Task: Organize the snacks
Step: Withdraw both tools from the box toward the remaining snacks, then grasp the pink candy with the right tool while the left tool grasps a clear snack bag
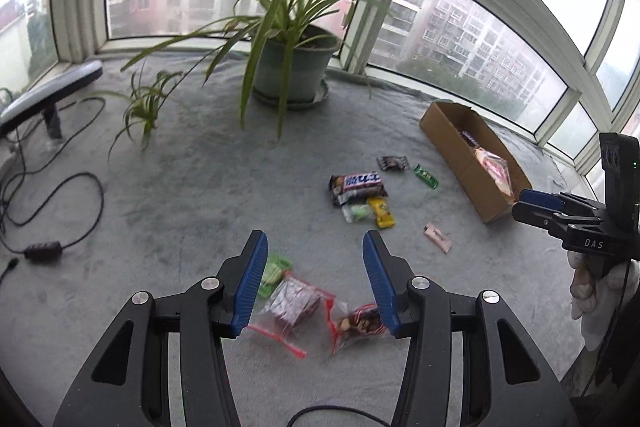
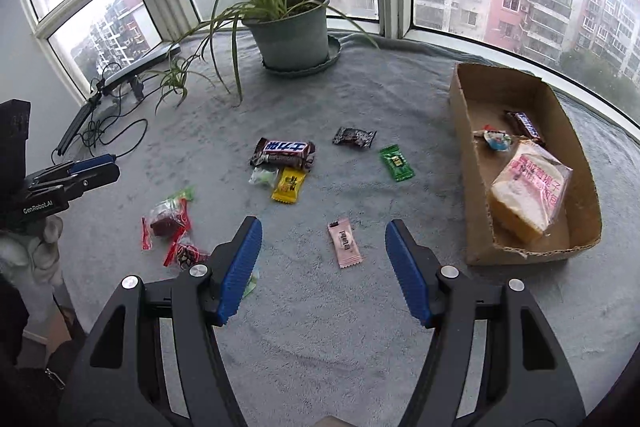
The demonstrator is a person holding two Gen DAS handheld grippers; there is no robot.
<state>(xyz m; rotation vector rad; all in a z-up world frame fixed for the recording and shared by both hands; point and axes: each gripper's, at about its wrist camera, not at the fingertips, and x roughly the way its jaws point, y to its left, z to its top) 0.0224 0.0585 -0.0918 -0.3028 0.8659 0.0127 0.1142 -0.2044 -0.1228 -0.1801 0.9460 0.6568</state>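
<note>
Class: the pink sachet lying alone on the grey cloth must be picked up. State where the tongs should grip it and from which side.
Grip the pink sachet across its narrow middle, coming from above. It lies flat, long and thin, with bare grey cloth on both long edges, so the open right tongs can probably straddle it.

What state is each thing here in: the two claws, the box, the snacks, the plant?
Left gripper: open, empty, above two zip bags.
Right gripper: open, empty, near pink packet.
Box: open-topped, holding bread and two sweets.
Loose snacks: lying on the cloth, outside the box.
Plant: upright in its pot.
</note>
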